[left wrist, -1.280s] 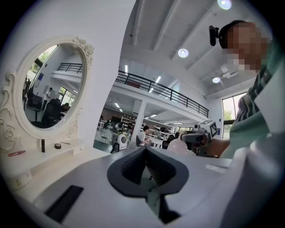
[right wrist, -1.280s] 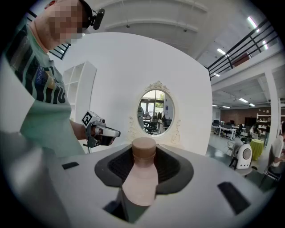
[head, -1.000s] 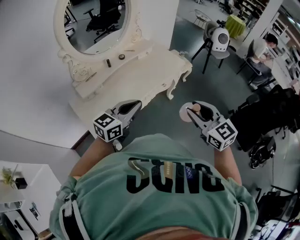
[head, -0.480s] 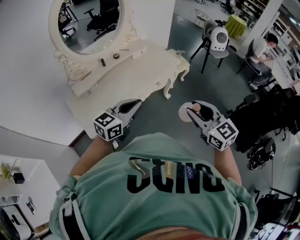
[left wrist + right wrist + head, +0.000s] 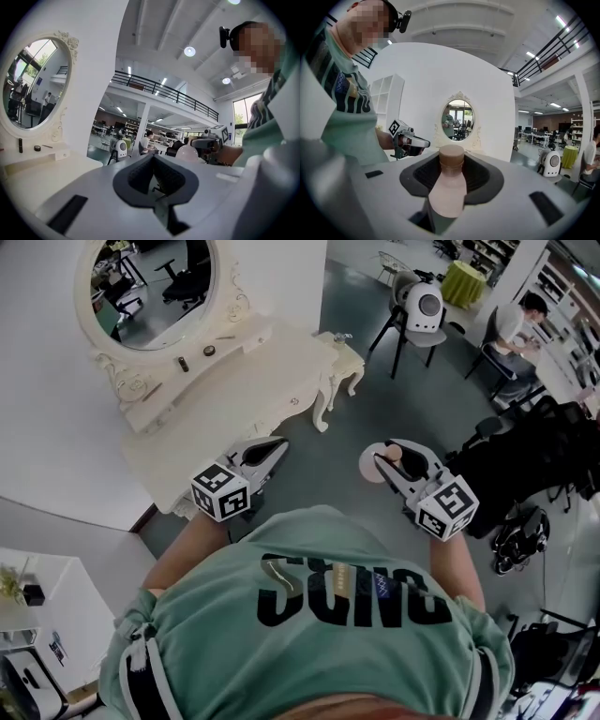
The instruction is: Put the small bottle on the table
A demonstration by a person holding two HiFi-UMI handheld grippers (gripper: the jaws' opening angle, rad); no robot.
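The table is drifting up and left in the head view. The right gripper is clamping the small bottle mid-body, well short of the table. The bottle is looking light, smooth and rigid. The left gripper is hanging closed and empty.

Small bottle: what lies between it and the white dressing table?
Only bare grey floor, in the head view; the small bottle, clamped in the right gripper, is apart from the dressing table.

Wall: white, curved.
Floor: grey-green, smooth.
Table: cream, carved legs, against the wall.
Mirror: oval, ornate frame, above the table.
Chair: dark legs, beyond the table.
Lamps: round, on a white ceiling.
Railing: black, along a balcony.
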